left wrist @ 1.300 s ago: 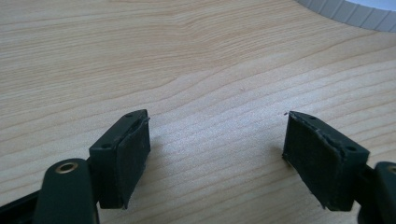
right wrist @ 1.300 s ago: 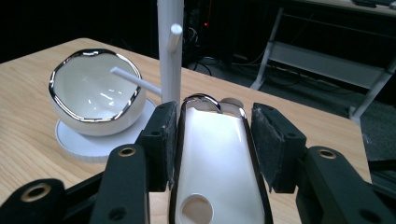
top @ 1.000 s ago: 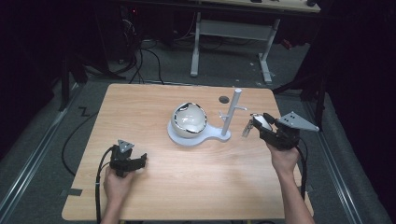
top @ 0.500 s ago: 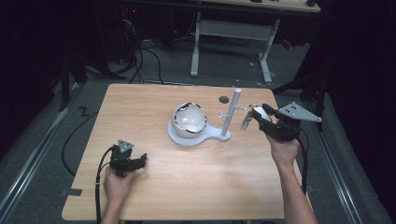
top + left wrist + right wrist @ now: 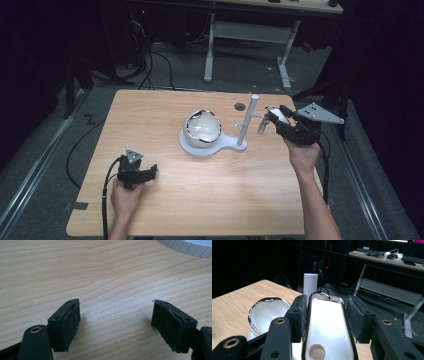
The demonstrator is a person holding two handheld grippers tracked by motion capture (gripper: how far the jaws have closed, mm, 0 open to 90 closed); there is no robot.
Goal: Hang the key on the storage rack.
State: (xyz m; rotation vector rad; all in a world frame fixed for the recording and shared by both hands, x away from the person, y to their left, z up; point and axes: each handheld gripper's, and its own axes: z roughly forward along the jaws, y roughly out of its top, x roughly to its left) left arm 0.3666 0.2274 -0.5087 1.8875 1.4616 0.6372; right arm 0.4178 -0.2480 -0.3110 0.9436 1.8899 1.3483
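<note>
Right hand-held gripper [image 5: 274, 118]: clenched on a glossy white handle [image 5: 325, 322], held beside the stand's post [image 5: 248, 120].
Left hand-held gripper [image 5: 150, 172]: released, resting on table [image 5: 150, 115].
Risk: smooth handle may slip; it could knock the post or bowl [image 5: 202, 127].

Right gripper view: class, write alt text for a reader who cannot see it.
The right claw grips a glossy white, chrome-rimmed spoon-like handle between its black padded jaws. Beyond stand a white cylindrical post and a shiny white chrome-rimmed bowl on a light wooden table, with dark surroundings behind.
</note>
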